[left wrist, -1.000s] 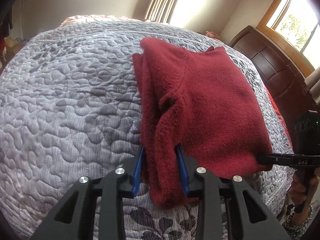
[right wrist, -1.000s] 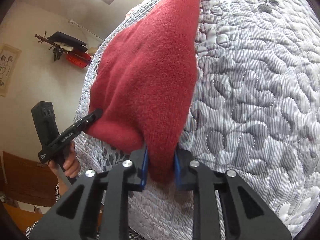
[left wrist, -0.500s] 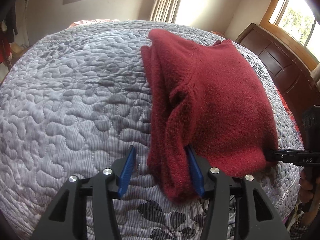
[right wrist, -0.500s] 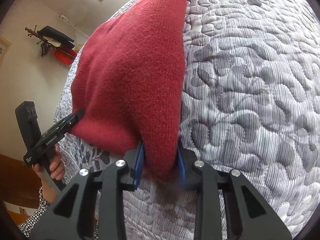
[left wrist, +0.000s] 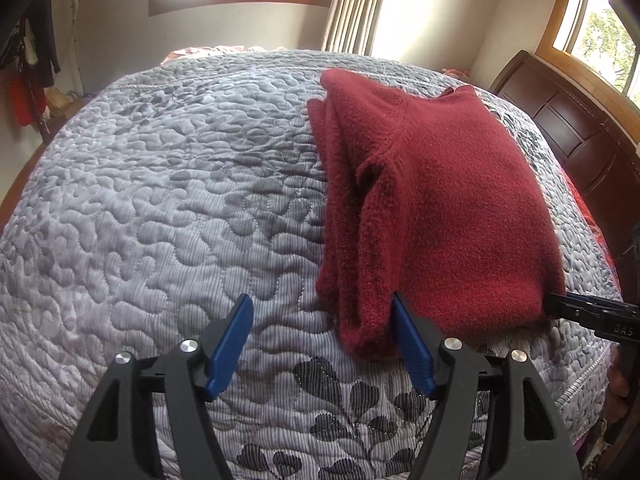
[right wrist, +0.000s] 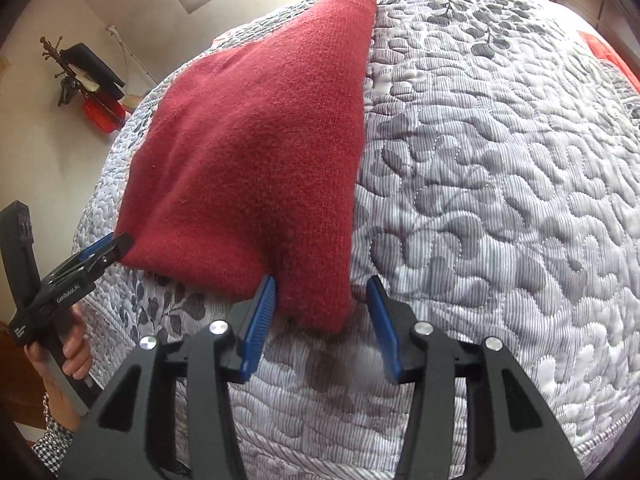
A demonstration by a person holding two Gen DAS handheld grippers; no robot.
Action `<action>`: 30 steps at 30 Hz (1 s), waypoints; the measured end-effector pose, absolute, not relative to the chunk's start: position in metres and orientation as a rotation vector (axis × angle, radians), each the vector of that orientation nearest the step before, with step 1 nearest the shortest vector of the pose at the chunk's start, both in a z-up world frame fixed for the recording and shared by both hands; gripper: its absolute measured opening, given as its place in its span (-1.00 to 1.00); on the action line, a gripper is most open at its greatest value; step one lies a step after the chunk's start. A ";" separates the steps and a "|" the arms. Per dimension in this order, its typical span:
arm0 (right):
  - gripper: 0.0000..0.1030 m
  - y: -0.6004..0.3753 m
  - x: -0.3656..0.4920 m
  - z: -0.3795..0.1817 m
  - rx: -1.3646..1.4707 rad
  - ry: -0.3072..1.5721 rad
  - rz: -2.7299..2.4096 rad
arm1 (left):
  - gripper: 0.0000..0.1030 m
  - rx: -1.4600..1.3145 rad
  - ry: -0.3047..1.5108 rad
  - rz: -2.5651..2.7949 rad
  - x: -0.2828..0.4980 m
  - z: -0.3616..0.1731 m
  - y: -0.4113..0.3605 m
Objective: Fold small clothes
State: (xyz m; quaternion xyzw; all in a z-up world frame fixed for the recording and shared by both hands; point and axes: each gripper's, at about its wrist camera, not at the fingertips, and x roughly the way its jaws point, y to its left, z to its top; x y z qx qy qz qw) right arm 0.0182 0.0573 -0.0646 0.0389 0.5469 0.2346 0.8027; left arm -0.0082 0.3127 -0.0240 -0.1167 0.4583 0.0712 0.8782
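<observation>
One red sweater [left wrist: 432, 200] lies folded on the gray quilt [left wrist: 160, 200]. The left gripper [left wrist: 324, 344] is spread wide; the sweater's near corner touches its right blue pad, and the rest of the gap is over bare quilt. The right gripper [right wrist: 322, 324] is wide too, with the sweater's other near corner between its two pads. There are two grippers. The left one reads "GenRobot.AI".

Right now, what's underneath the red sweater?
The red sweater lies on the grey quilted bedspread, which shows all around it. Anything between its folded layers, or directly beneath it, is covered.
</observation>
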 end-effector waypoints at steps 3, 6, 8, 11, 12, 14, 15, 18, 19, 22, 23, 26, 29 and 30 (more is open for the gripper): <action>-0.01 0.055 0.004 -0.063 0.066 1.150 0.477 | 0.39 -0.229 0.944 0.170 -0.018 -0.023 0.309; 0.06 0.055 -0.006 -0.061 0.037 1.133 0.450 | 0.39 -0.222 0.948 0.180 -0.026 -0.022 0.307; 0.17 0.055 -0.013 -0.059 0.022 1.121 0.439 | 0.39 -0.215 0.954 0.190 -0.031 -0.022 0.305; 0.30 0.054 -0.020 -0.055 0.018 1.103 0.429 | 0.39 -0.196 0.962 0.217 -0.038 -0.023 0.303; 0.37 0.053 -0.021 -0.053 0.015 1.098 0.425 | 0.39 -0.195 0.963 0.225 -0.041 -0.023 0.303; 0.46 0.054 -0.027 -0.050 -0.001 1.081 0.416 | 0.39 -0.200 0.969 0.236 -0.045 -0.025 0.303; 0.54 0.055 -0.030 -0.049 -0.010 1.073 0.410 | 0.39 -0.202 0.968 0.241 -0.049 -0.025 0.303; 0.71 0.058 -0.040 -0.044 -0.025 1.053 0.418 | 0.39 -0.194 0.965 0.266 -0.057 -0.024 0.300; 0.74 0.059 -0.043 -0.042 -0.027 1.046 0.420 | 0.40 -0.192 0.961 0.272 -0.059 -0.022 0.299; 0.78 0.062 -0.051 -0.037 -0.042 1.031 0.413 | 0.44 -0.176 0.948 0.281 -0.066 -0.016 0.293; 0.80 0.063 -0.053 -0.035 -0.047 1.028 0.409 | 0.45 -0.168 0.941 0.287 -0.068 -0.014 0.291; 0.81 0.065 -0.060 -0.030 -0.051 1.020 0.410 | 0.47 -0.145 0.920 0.298 -0.075 -0.005 0.284; 0.82 0.067 -0.066 -0.027 -0.044 1.021 0.422 | 0.51 -0.134 0.908 0.303 -0.081 0.003 0.277; 0.82 0.067 -0.069 -0.025 -0.043 1.020 0.421 | 0.52 -0.130 0.906 0.302 -0.083 0.006 0.275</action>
